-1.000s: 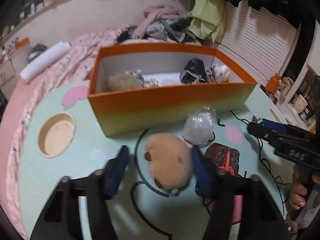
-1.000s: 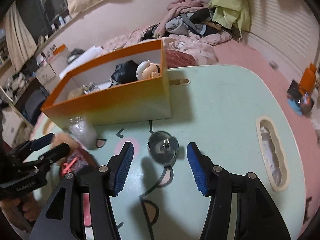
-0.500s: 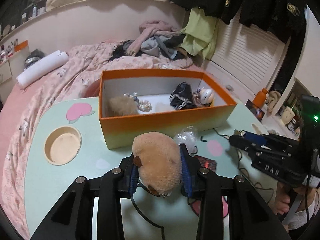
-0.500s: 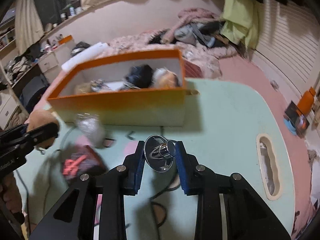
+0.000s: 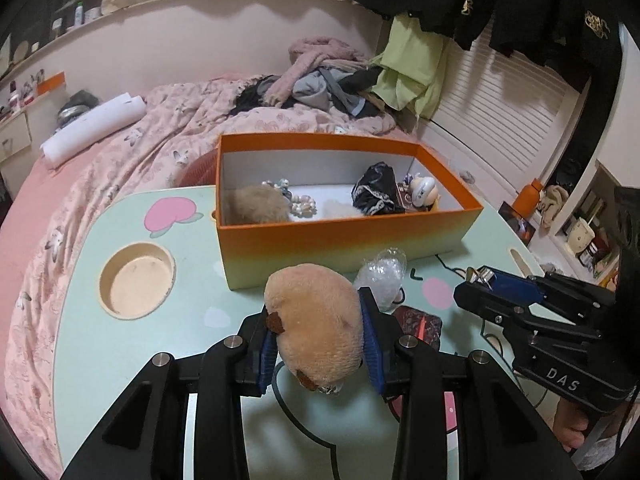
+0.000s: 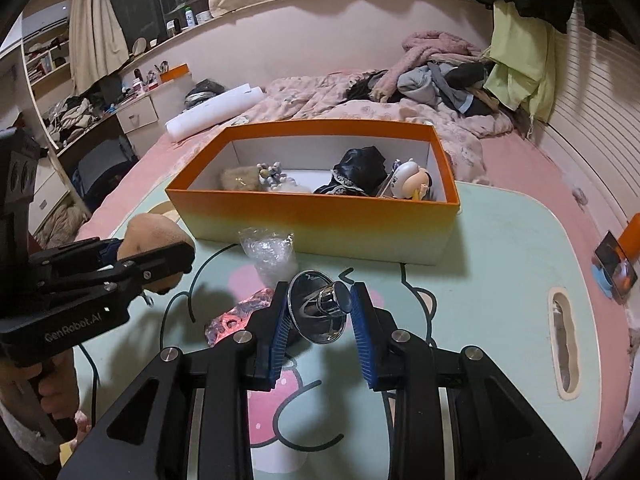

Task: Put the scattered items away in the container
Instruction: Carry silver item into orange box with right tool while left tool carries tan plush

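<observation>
A plush toy (image 5: pixel 316 328) is pinched in the left tongs (image 5: pixel 320 340) and a shiny metal knob (image 6: pixel 320 306) in the right tongs (image 6: pixel 320 312). The knob could be let slip before the orange box (image 6: pixel 320 224) is reached, as only its smooth edges are held.

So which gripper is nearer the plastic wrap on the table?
Hard to call. The left gripper, shut on the plush, and the right gripper, shut on the chrome knob, both sit just short of the plastic wrap.
</observation>
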Demonstrator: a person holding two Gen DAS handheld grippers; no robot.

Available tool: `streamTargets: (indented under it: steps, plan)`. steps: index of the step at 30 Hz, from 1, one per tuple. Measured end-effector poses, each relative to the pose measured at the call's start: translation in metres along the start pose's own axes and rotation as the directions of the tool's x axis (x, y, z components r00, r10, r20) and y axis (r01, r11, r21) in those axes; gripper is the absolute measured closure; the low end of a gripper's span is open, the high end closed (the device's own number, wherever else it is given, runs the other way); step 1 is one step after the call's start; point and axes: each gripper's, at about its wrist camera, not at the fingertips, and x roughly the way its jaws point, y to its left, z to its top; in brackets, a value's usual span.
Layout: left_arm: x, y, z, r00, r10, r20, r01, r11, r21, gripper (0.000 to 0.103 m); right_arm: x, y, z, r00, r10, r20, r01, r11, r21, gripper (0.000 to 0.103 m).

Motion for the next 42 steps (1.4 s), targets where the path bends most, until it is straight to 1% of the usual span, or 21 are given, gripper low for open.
streamTargets:
  steps: [17, 31, 34, 37, 40, 42]
  plan:
    - [-0.001, 0.001, 0.003, 1.0, 0.002, 0.002, -0.003, 1.0, 0.009, 0.068, 0.0, -0.003, 0.002, 1.0, -0.013, 0.004, 0.013, 1.0, 0.006, 0.072]
    - [-0.006, 0.001, 0.019, 0.999, 0.003, 0.033, -0.003, 1.0, 0.02, 0.068, -0.001, -0.005, 0.009, 1.0, -0.023, 0.016, 0.022, 1.0, 0.008, 0.072]
    - [-0.006, 0.003, 0.028, 0.999, -0.008, 0.047, 0.007, 1.0, 0.008, 0.068, 0.0, -0.006, 0.016, 0.999, -0.022, 0.023, 0.022, 1.0, 0.017, 0.072]
    - [-0.007, 0.001, 0.044, 0.998, 0.005, 0.069, -0.006, 1.0, 0.019, 0.068, -0.002, -0.008, 0.034, 0.999, 0.011, 0.038, -0.013, 0.999, 0.047, 0.072]
    - [-0.003, -0.002, 0.064, 0.996, 0.03, 0.088, -0.034, 0.998, 0.05, 0.068, -0.002, -0.008, 0.058, 0.997, -0.014, 0.07, 0.011, 0.999, 0.043, 0.072]
    - [0.003, -0.003, 0.078, 0.995, 0.035, 0.092, -0.041, 0.997, 0.061, 0.068, 0.001, -0.008, 0.073, 0.996, -0.029, 0.082, 0.025, 0.999, 0.043, 0.072]
